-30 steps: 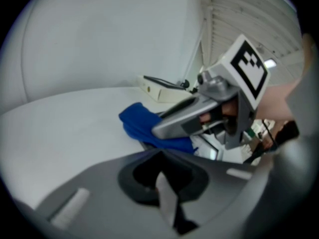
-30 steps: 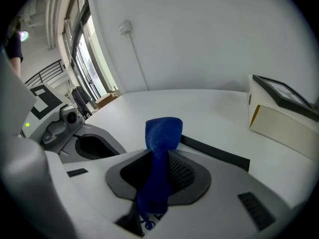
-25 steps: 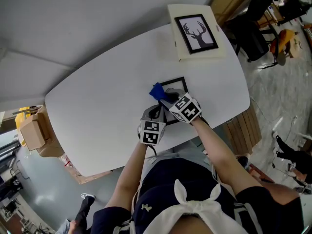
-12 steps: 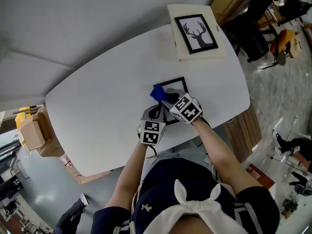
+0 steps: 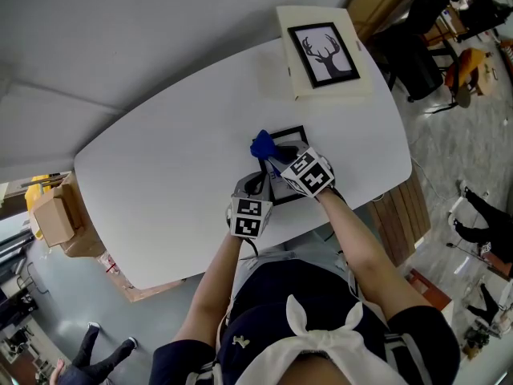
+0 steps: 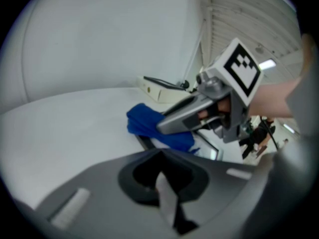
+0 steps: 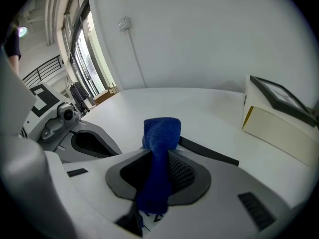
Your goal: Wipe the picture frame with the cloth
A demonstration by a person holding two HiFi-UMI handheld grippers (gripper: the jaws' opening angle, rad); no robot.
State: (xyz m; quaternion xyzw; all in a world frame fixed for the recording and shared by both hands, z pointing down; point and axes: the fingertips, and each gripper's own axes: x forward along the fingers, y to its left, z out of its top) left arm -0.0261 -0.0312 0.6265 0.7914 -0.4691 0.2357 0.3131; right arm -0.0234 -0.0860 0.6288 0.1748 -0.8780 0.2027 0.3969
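The right gripper (image 7: 159, 183) is squeezed tight on the blue cloth (image 7: 162, 133); the cloth sticks up out of its jaws in a soft lump. In the head view the cloth sits on the top left part of the black picture frame (image 5: 290, 133); the frame lies flat on the white tabletop (image 5: 176, 159), close to the near edge. The left gripper (image 6: 162, 193) is closed too, and it seems to pinch the near edge of the frame; a pale strip shows between its jaws. A cream box (image 5: 325, 50) with a deer picture on it lies far back on the tabletop.
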